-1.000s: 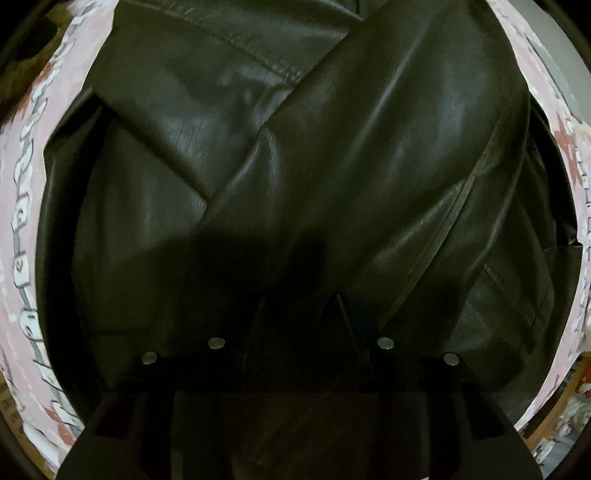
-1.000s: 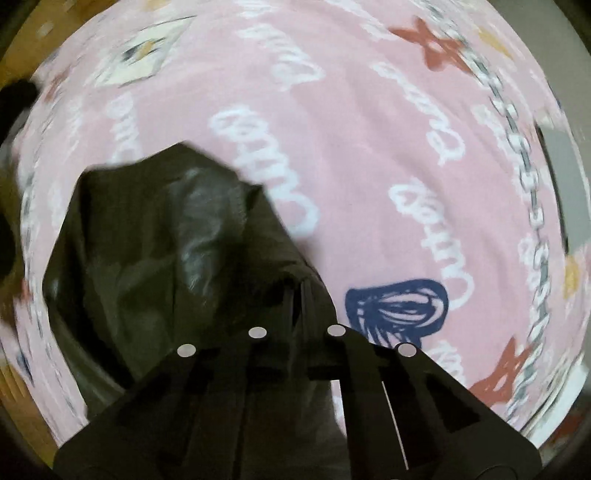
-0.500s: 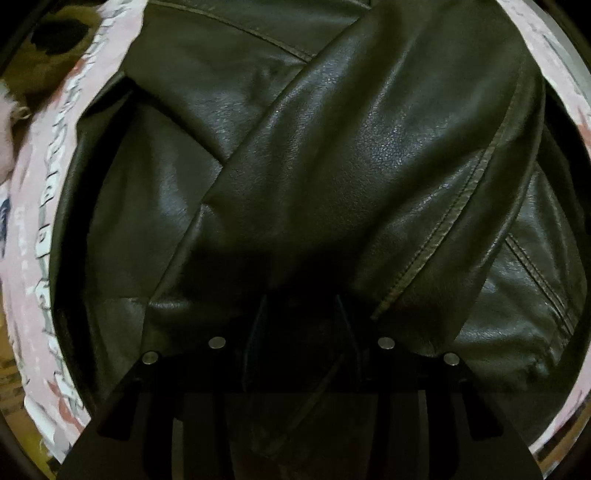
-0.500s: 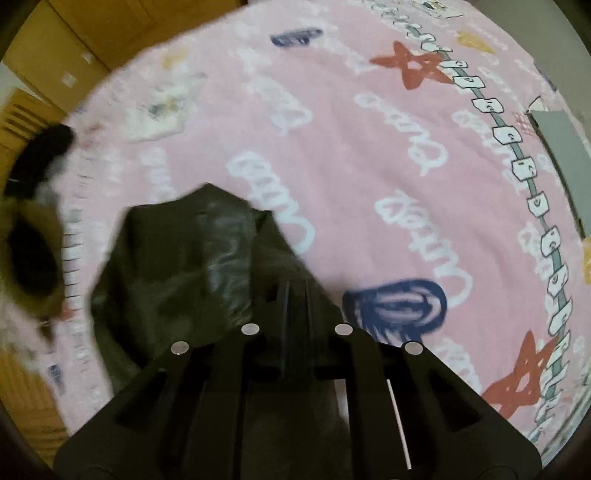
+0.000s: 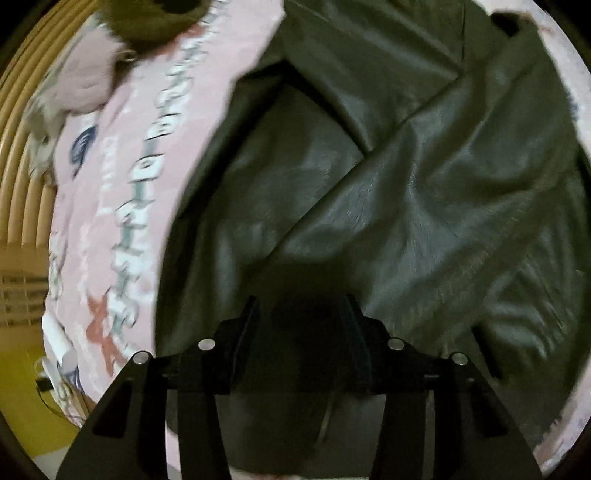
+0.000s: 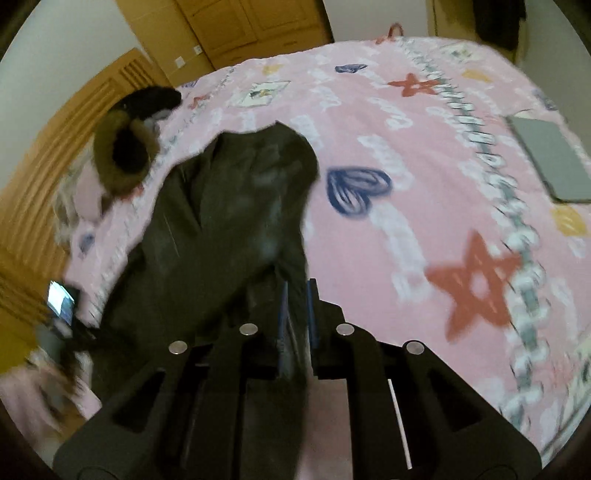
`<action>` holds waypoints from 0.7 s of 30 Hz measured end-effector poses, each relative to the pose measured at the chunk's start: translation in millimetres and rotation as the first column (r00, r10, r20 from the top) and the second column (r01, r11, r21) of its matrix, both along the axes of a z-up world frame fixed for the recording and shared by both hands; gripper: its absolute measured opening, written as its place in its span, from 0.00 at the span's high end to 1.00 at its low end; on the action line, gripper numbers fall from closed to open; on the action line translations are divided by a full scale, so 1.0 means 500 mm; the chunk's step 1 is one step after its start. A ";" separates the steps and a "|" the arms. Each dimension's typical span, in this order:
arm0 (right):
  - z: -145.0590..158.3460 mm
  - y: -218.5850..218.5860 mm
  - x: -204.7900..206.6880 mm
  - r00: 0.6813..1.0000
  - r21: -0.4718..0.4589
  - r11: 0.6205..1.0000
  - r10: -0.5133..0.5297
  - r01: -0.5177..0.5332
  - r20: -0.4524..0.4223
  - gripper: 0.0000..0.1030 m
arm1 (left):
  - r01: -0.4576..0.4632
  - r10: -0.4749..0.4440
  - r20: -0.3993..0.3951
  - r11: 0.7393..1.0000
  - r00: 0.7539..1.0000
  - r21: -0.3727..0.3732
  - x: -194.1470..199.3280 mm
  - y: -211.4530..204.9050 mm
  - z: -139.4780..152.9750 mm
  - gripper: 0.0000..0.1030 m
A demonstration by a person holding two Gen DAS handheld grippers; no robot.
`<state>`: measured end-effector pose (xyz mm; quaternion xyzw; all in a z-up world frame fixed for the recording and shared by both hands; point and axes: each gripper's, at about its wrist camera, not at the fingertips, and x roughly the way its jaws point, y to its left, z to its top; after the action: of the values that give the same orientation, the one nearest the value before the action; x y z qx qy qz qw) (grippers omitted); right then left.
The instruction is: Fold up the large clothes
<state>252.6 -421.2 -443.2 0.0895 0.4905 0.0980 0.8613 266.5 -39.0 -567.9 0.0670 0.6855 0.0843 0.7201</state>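
A dark leather jacket (image 5: pixel 388 177) lies on a pink patterned bedspread (image 5: pixel 122 184), its sleeves crossed over the body. My left gripper (image 5: pixel 301 317) is low over the jacket's near edge, its jaws apart with dark leather between them; whether it grips is unclear. In the right wrist view the jacket (image 6: pixel 229 221) stretches away toward the bed's far left. My right gripper (image 6: pixel 295 295) is shut on a fold of the jacket and holds it above the bedspread (image 6: pixel 424 166).
A fur-trimmed garment (image 6: pixel 122 155) lies at the bed's far left, also in the left wrist view (image 5: pixel 147 22). A grey flat laptop (image 6: pixel 550 158) lies on the right. A lit phone (image 6: pixel 61 301) sits at the left edge. Wooden wardrobes (image 6: pixel 240 26) stand behind.
Both grippers have risen and pulled back. The right one has lifted the jacket edge, so more of the bed and room shows. The left view now shows bedspread on the left.
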 end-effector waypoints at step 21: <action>-0.089 0.136 -0.369 0.979 -0.093 0.976 -0.199 0.196 -0.030 0.06 | 0.145 -0.143 0.023 0.982 0.989 -0.123 -0.235 0.270 0.069 0.15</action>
<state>68.0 -353.2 -487.6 0.1010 0.5000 -0.0120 0.8600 148.9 95.9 -533.4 0.0709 0.6776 -0.0104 0.7319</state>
